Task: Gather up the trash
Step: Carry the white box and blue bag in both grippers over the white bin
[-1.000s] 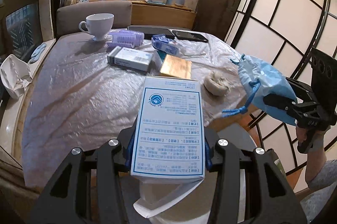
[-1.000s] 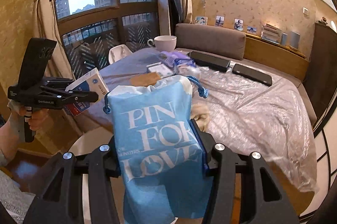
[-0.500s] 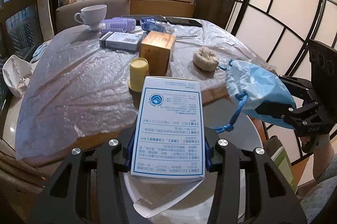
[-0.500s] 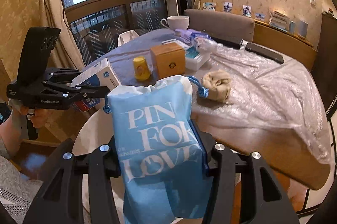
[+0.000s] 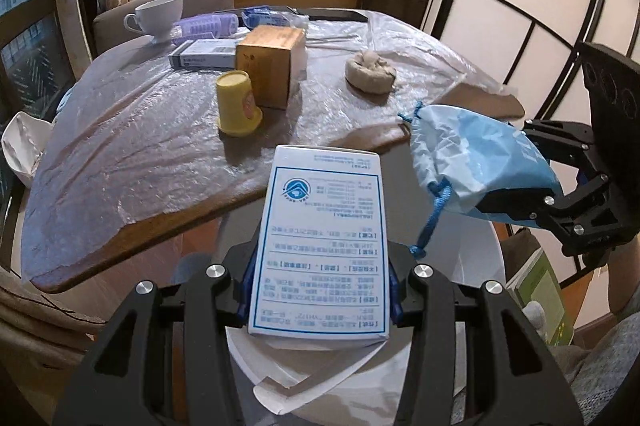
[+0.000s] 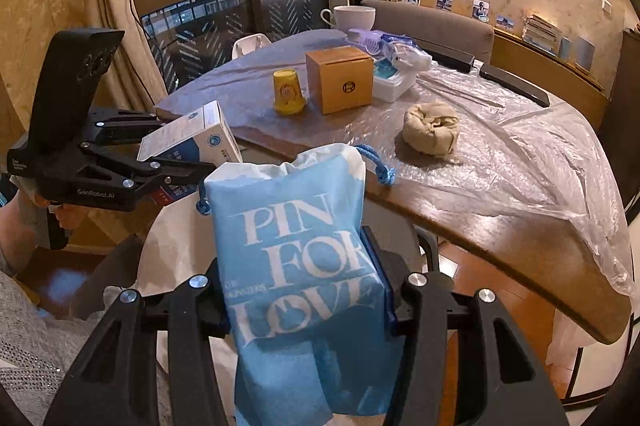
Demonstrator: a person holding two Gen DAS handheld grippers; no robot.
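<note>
The left gripper [image 5: 320,290] is clamped on a white carton [image 5: 322,246] with blue-framed print too small to read, held off the near edge of the worktop [image 5: 132,149] above a white-lined bin [image 5: 476,258]. The right gripper [image 6: 304,290] is clenched on a blue drawstring bag [image 6: 296,246] printed "PIN FOR LOVE", its mouth cinched by a blue cord; what it contains cannot be seen. The bag hangs beside the carton over the same bin. On the plastic-covered worktop stand an upturned yellow cup [image 5: 236,103], touching or just beside a closed brown cardboard box [image 6: 340,77] with a round logo, and a crumpled beige wad [image 6: 432,127] apart to the right. Farther back are a grey-and-white flat box [image 5: 204,53] and a white teacup [image 5: 158,15].
</note>
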